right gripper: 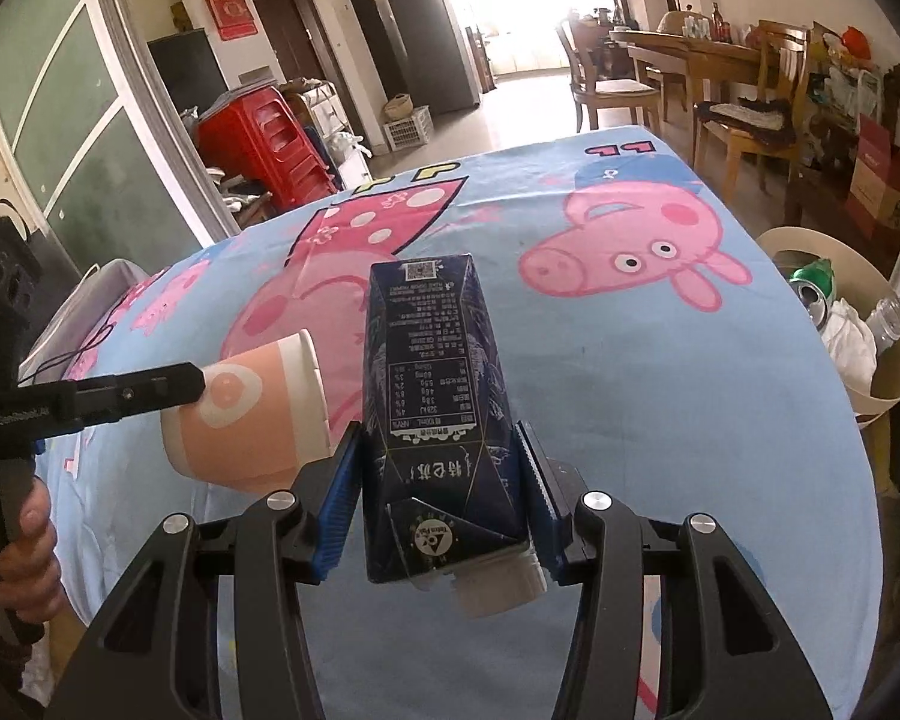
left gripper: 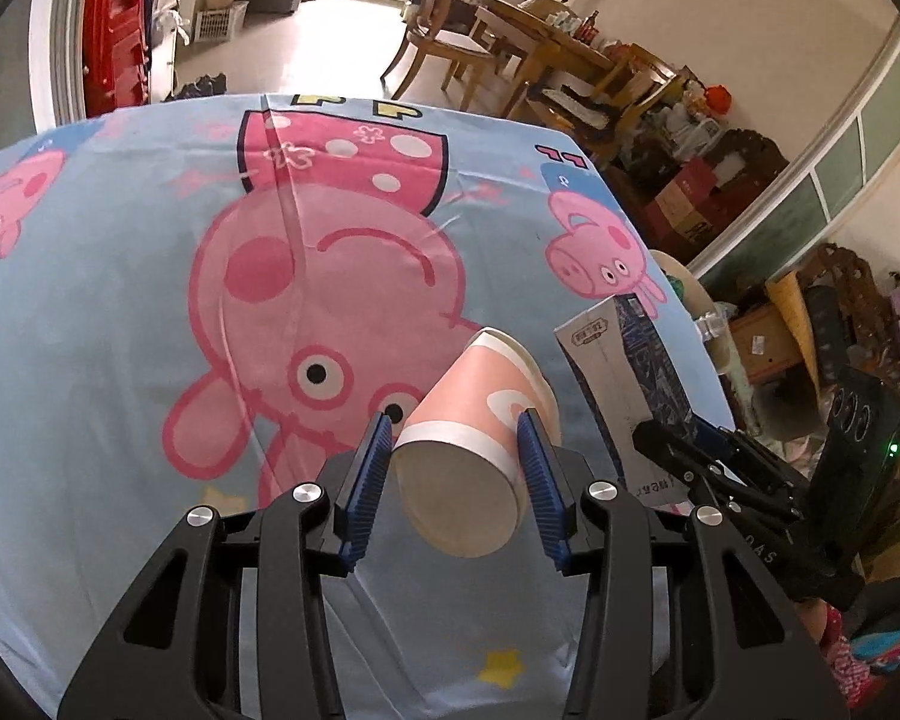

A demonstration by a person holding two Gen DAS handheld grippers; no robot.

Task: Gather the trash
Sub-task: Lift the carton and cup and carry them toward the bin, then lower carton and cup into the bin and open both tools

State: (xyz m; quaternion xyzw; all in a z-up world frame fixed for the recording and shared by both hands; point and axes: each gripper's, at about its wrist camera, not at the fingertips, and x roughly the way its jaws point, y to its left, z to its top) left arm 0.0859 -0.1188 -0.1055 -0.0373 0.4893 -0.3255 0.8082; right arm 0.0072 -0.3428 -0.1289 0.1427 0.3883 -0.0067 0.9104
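Note:
A pink paper cup (left gripper: 474,408) with a white rim is lifted above the cartoon-printed blue cloth (left gripper: 120,360), tilted with its base toward the camera. My left gripper (left gripper: 455,417) is shut on its sides. In the right wrist view my right gripper (right gripper: 438,427) is shut on a dark blue milk carton (right gripper: 435,372), held with its white cap toward the camera. The cup (right gripper: 252,414) hangs just left of the carton, with a left gripper finger (right gripper: 150,390) against it. The carton (left gripper: 624,372) also shows at the right of the left wrist view.
A tan round bin (right gripper: 894,384) stands off the table's right edge and holds a crushed can, a plastic bottle and white paper. A hand (right gripper: 27,552) grips the left tool's handle. Wooden chairs, a dining table and boxes lie beyond the table.

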